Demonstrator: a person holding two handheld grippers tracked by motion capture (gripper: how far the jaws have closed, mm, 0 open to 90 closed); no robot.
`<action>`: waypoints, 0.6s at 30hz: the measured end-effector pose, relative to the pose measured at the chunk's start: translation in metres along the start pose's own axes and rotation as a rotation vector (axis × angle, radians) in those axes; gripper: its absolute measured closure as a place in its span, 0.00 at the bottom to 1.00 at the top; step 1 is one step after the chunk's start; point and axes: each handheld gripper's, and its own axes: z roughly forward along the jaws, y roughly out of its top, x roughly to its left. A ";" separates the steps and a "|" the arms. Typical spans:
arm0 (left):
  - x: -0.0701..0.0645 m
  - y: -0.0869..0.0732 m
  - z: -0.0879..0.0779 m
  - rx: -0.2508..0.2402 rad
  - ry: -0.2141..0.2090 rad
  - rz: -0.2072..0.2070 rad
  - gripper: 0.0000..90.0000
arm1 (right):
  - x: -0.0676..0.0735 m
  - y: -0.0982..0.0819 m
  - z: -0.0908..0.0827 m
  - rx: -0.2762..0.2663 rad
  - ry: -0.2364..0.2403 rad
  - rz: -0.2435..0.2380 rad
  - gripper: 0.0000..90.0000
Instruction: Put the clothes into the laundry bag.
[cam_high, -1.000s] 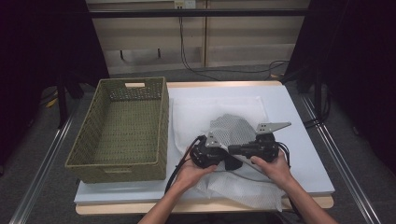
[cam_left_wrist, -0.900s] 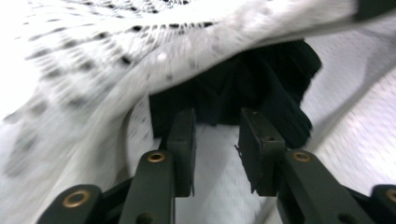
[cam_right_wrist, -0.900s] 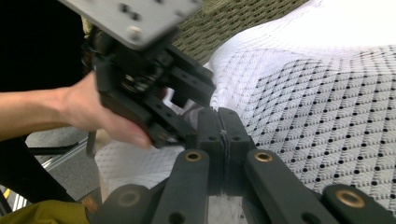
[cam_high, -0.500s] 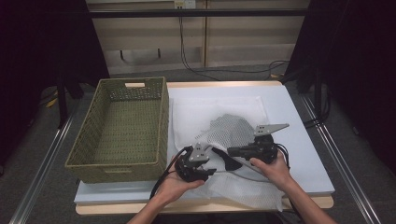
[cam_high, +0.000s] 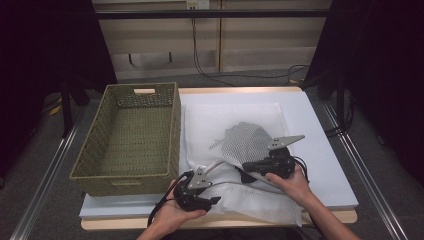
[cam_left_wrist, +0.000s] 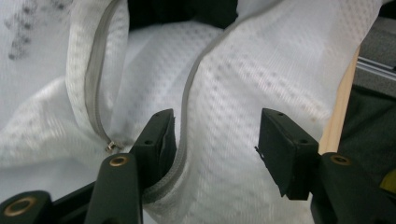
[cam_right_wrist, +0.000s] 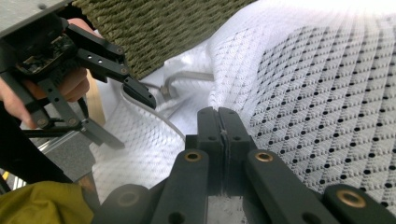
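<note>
Left gripper view: the jaws of the left gripper (cam_left_wrist: 217, 149) stand half apart, having just been opening, with the zipper (cam_left_wrist: 187, 107) edge of the white mesh bag (cam_left_wrist: 243, 74) lying between them, brushing one pad but not pinched. In the right gripper view, the right gripper (cam_right_wrist: 222, 126) has its jaws pressed tight together on a fold of the bag (cam_right_wrist: 303, 93). Seen from the high view, the left gripper (cam_high: 212, 200) has slid out toward the near edge of the surface (cam_high: 320, 115) since a second ago, away from the right gripper (cam_high: 246, 167), which stays put on the bag (cam_high: 235, 127), beside the basket (cam_high: 130, 135). The release suggests a re-grip along the zipper, probably to open or close the bag; the slider (cam_left_wrist: 110, 146) lies just beside the jaws.
</note>
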 end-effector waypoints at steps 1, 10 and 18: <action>0.000 -0.003 -0.002 -0.002 -0.015 0.002 0.53 | 0.000 -0.002 0.000 0.003 -0.001 0.003 0.99; 0.003 -0.021 -0.021 -0.043 -0.032 -0.041 0.67 | -0.001 -0.016 0.002 0.051 0.001 0.009 0.99; -0.006 -0.015 -0.024 -0.074 -0.085 -0.023 0.83 | -0.002 -0.032 0.001 0.119 -0.015 -0.006 0.97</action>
